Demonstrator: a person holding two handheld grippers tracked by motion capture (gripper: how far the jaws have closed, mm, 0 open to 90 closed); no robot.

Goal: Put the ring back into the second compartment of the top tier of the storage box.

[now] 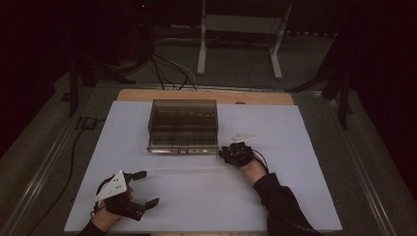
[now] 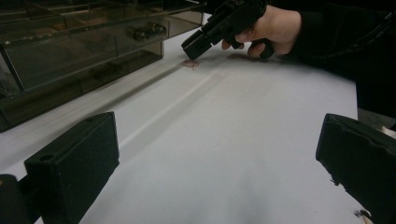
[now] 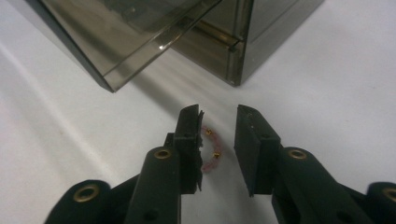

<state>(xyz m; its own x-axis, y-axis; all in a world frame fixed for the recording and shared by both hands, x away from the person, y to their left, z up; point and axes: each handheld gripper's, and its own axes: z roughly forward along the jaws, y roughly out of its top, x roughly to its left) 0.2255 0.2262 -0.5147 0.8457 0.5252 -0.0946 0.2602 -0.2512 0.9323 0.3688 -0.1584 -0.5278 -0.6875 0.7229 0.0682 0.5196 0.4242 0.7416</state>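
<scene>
A: Bracelet [image 3: 211, 149], pink beads with gold ones between, lies on the white bench [image 1: 206, 196] just off the front right corner of the smoky drawer box [image 1: 183, 126]. Your right tool [image 3: 218, 135] has it between the jaws, which stand narrowly apart, not yet closed on it.

B: Why so low and square over it?

A: It's a thin, limp strand flat on the sheet. I'd judge you need the tips down at the bench and one jaw either side, or it slides out. One end already sits against the jaw on the left of the right gripper view.

B: And my left tool [image 1: 129, 195]?

A: Jaws wide, holding nothing, parked well in front of the box at its left side, pointing across at your right hand [image 2: 273, 28]. It looks kept clear.

B: Anything in the way?

A: The box's lower drawer [image 3: 135, 32] is pulled out, its corner close beyond the bracelet. Lift straight up before swinging toward it. A small pale scrap [image 1: 243, 135] lies to the right of the box, out of the path.
</scene>
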